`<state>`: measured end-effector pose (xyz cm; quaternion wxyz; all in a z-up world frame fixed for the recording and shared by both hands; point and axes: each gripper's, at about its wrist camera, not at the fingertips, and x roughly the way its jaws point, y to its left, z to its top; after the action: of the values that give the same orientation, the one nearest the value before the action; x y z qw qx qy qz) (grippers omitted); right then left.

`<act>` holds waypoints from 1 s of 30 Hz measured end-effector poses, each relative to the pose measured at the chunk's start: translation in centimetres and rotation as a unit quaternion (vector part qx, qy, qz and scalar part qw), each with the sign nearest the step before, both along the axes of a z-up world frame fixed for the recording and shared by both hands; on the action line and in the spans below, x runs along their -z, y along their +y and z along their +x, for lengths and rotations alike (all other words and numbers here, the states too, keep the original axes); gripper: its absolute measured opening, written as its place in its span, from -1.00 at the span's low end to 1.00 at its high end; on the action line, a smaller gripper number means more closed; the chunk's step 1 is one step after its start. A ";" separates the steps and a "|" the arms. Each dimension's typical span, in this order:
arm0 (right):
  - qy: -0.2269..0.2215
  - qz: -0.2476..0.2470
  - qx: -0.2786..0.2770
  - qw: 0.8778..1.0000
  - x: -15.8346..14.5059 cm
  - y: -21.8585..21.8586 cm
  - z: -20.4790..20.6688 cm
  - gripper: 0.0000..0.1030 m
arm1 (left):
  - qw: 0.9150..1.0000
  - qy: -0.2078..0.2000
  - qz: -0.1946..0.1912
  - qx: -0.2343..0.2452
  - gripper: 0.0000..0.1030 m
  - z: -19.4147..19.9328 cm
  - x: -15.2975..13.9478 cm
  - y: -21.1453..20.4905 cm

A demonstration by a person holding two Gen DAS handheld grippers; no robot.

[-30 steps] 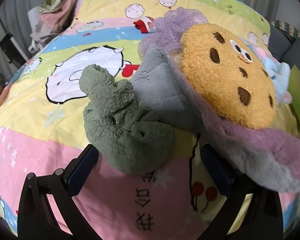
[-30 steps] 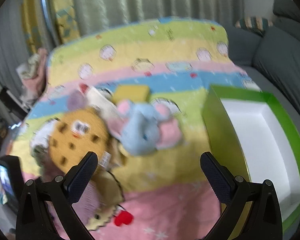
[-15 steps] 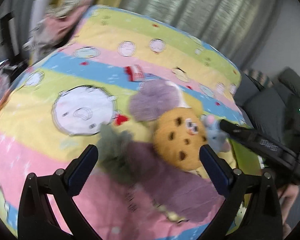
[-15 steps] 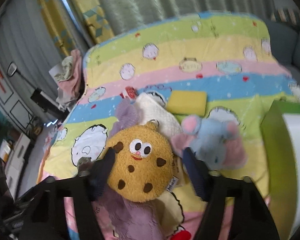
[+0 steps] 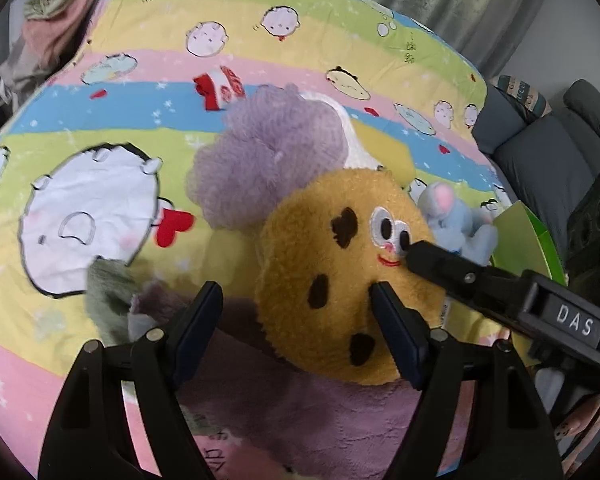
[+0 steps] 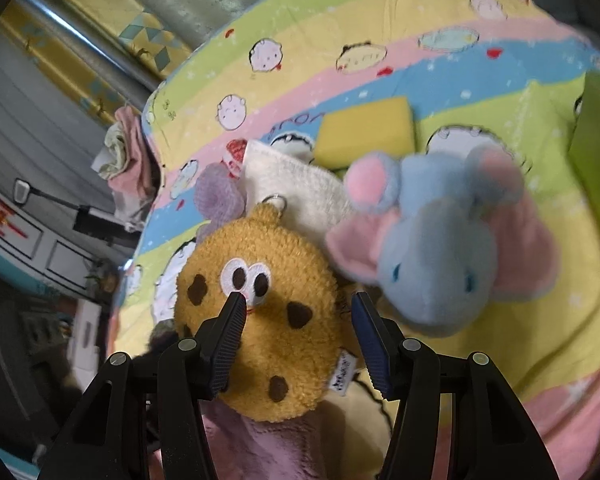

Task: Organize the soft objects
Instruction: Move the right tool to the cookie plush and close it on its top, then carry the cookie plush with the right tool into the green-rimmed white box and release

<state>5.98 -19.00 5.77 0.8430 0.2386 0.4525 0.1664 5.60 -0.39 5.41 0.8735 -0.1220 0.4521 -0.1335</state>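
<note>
Right hand-held gripper [image 6: 298, 316] low over the cookie plush [image 6: 260, 312]; jaws closing, the plush's right half between them; left pad tip at the embroidered eyes, right pad just off the plush's edge by the sewn tag; whether the pads press yet, cannot tell. In the left wrist view the same right hand-held gripper [image 5: 412, 250] comes in from the right, one dark finger tip on the cookie's face beside the mouth.

Left hand-held gripper [image 5: 296, 320] jaws closing but apart; purple fleece cloth [image 5: 340, 420] below the gap; its right pad shows in front of the cookie plush [image 5: 332, 272], contact not clear.

Cookie plush lies face up on the bed's striped cartoon quilt [image 5: 100, 128], its lower edge over the purple fleece cloth; key ring at its top. Lilac mesh pouf [image 5: 268, 160] touching its upper left edge; white fluffy cloth [image 6: 296, 188] behind it; yellow sponge [image 6: 364, 132] beyond that, flat on the quilt. Blue elephant plush [image 6: 440, 256] with pink ears just beside the cookie on the right. Grey-green fuzzy cloth [image 5: 108, 292] at the left, blurred, near the fleece. Green box [image 5: 528, 240] edge at the far right. Heap of clothes [image 5: 56, 12] past the quilt's far left corner.
</note>
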 end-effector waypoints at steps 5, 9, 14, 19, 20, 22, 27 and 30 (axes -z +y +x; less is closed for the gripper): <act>-0.002 -0.002 -0.002 1.000 0.7 0.7 -0.3 -0.31 | 0.999 -0.025 0.012 0.031 -0.09 -1.1 -0.7 -1.9; -0.023 0.025 0.005 0.999 -0.3 -0.2 -1.9 -0.43 | 0.996 -0.068 0.009 0.052 -0.25 -3.2 -2.9 -2.9; -0.077 0.039 0.027 0.996 -3.2 -2.0 -5.3 -0.43 | 0.989 -0.126 0.020 0.075 -0.26 -6.3 -6.1 -4.9; -0.123 0.048 0.052 0.990 -6.2 -4.6 -8.7 -0.43 | 0.981 -0.163 0.019 0.106 -0.26 -8.7 -9.0 -7.4; -0.130 0.046 0.060 0.989 -6.7 -5.4 -9.5 -0.43 | 0.978 -0.171 0.024 0.114 -0.25 -9.3 -9.5 -8.4; -0.139 0.044 0.075 0.987 -7.5 -6.5 -10.4 -0.43 | 0.976 -0.176 0.026 0.124 -0.25 -9.5 -10.1 -9.7; -0.147 0.020 0.132 0.980 -8.8 -10.2 -12.8 -0.43 | 0.970 -0.177 0.018 0.165 -0.24 -10.1 -10.8 -14.1; -0.140 0.018 0.167 0.976 -8.9 -12.8 -14.0 -0.43 | 0.966 -0.174 0.015 0.192 -0.24 -10.4 -10.8 -17.0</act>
<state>-8.02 -31.82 14.71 0.9094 0.3003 0.2809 0.0626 -4.81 -17.36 16.26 0.8985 0.0051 0.3101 -0.3107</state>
